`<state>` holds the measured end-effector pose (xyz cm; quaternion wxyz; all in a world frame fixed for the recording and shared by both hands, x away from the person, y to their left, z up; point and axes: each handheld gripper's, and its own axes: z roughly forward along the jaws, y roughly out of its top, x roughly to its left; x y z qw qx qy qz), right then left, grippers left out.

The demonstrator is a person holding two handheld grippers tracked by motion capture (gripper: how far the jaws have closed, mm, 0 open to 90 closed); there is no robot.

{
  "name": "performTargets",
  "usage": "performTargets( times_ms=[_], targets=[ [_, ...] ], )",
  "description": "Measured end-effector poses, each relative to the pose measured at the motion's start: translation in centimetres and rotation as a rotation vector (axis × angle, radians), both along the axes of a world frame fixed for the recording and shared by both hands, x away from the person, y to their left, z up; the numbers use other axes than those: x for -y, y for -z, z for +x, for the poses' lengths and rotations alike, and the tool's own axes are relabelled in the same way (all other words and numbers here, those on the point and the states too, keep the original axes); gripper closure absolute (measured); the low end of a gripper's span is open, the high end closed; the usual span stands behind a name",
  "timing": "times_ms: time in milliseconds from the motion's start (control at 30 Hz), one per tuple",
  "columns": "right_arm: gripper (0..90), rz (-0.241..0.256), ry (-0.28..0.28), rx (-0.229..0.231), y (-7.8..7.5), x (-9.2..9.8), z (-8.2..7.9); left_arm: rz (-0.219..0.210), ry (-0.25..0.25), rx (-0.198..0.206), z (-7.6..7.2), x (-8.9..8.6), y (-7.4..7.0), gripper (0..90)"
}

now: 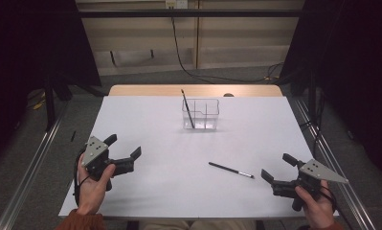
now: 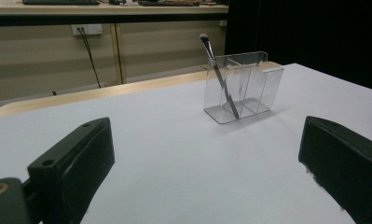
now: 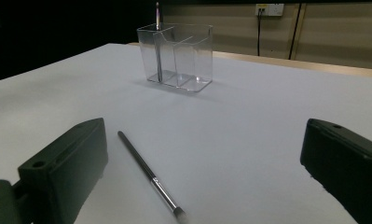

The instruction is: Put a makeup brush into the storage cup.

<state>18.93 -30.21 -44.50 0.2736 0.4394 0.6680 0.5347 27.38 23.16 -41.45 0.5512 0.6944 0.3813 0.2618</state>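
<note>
Overhead, the table [image 1: 145,191] is carrying a clear holder [image 1: 201,115] near its far edge, with one brush [image 1: 187,109] already leaning in its left compartment, tip up. A second brush [image 1: 230,170] is lying flat on the near right part of the table, just beside the right claw [image 1: 276,166], which is resting with its jaws wide apart. Its long axis is running from upper left to lower right, with the pale bristle end pointing toward the right claw and the handle end pointing toward the table's middle. The left claw [image 1: 124,146] is sitting well away at the near left, jaws also spread and holding nothing.

Along the left claw [image 2: 207,154], the holder [image 2: 243,86] is standing ahead with the leaning brush [image 2: 218,74] slanting up to the left, and bare table is lying between the open jaws.

Along the right claw [image 3: 204,163], the loose brush [image 3: 148,175] is lying just inside the left jaw, bristles nearest the camera and handle pointing off toward the holder [image 3: 176,56]. The step in hand looks like picking it up: I would be shifting the claw left so the shaft sits centred, closing across the handle rather than on the ferrule, and lowering enough to pinch so thin a rod off the flat surface
</note>
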Motion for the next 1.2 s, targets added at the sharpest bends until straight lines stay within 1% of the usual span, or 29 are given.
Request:
performTargets(
  times_ms=[33, 100, 133, 200, 267, 333, 367, 400, 433, 533, 700, 733, 767, 833, 1000, 1033, 1100, 1167, 1200],
  targets=[
    [0.2, -0.003, -0.003, 0.001, 0.0, 0.0, 0.0, -0.001, 0.006, 0.002, -0.4, -0.2, 0.1, 3.4],
    [0.2, -0.001, -0.002, -0.001, 0.0, -0.1, 0.1, 0.009, 0.008, 0.005, -1.0, -0.6, 0.2, 3.5],
    [0.2, 0.000, -0.001, -0.001, 0.0, -0.1, 0.0, 0.014, 0.006, 0.003, -1.4, -0.8, 0.3, 3.3],
    [0.2, 0.000, -0.001, 0.000, 0.0, 0.0, 0.0, 0.010, -0.002, 0.003, -1.9, -1.1, 0.5, 3.2],
    [0.2, 0.006, 0.005, 0.000, 0.0, 0.0, -0.1, 0.005, -0.013, -0.003, -2.3, -1.5, 0.7, 3.0],
    [0.1, 0.001, 0.001, 0.003, 0.0, 0.0, -0.1, -0.003, -0.023, -0.012, -2.8, -1.7, 1.0, 2.9],
    [0.1, 0.002, -0.002, 0.002, 0.0, -0.1, -0.1, 0.004, -0.020, -0.014, -2.9, -1.8, 1.1, 3.0],
    [0.2, 0.002, -0.001, 0.002, 0.0, -0.1, -0.1, 0.002, -0.016, -0.022, -3.0, -1.9, 1.2, 2.9],
    [0.1, 0.001, -0.001, 0.003, 0.0, 0.0, -0.1, 0.000, -0.005, -0.036, -3.2, -2.1, 1.2, 2.9],
    [0.1, 0.004, 0.000, 0.004, 0.0, 0.0, -0.1, 0.000, -0.019, -0.036, -3.4, -2.3, 1.2, 2.7],
    [0.1, 0.001, -0.007, 0.003, 0.0, -0.1, -0.1, 0.009, -0.004, -0.050, -3.5, -2.2, 1.5, 2.4],
    [0.2, 0.001, -0.007, 0.004, 0.0, 0.0, -0.1, 0.020, -0.003, -0.052, -3.5, -2.2, 1.6, 2.3],
    [0.2, 0.001, -0.005, 0.005, 0.0, 0.0, -0.1, 0.019, -0.002, -0.055, -3.5, -2.2, 1.6, 2.3],
    [0.2, 0.001, -0.007, 0.008, -0.1, 0.0, -0.1, 0.008, -0.004, -0.048, -3.5, -2.2, 1.6, 2.3],
    [0.2, -0.011, -0.009, 0.008, -0.1, 0.0, 0.0, 0.009, -0.008, -0.051, -3.7, -2.3, 1.7, 2.3],
    [0.3, -0.003, -0.005, 0.007, -0.1, -0.1, 0.0, 0.004, -0.007, -0.053, -3.8, -2.3, 1.7, 2.3],
    [0.0, -0.006, -0.014, 0.014, -0.1, -0.1, 0.0, 0.005, -0.008, -0.041, -3.9, -2.4, 1.7, 2.3],
    [0.0, -0.020, -0.024, 0.015, -0.1, -0.2, 0.0, 0.006, -0.011, -0.040, -4.0, -2.4, 1.7, 2.3],
    [0.0, -0.014, -0.019, 0.012, -0.2, -0.3, 0.1, 0.003, -0.008, -0.039, -4.1, -2.3, 1.7, 2.3]
  ],
)
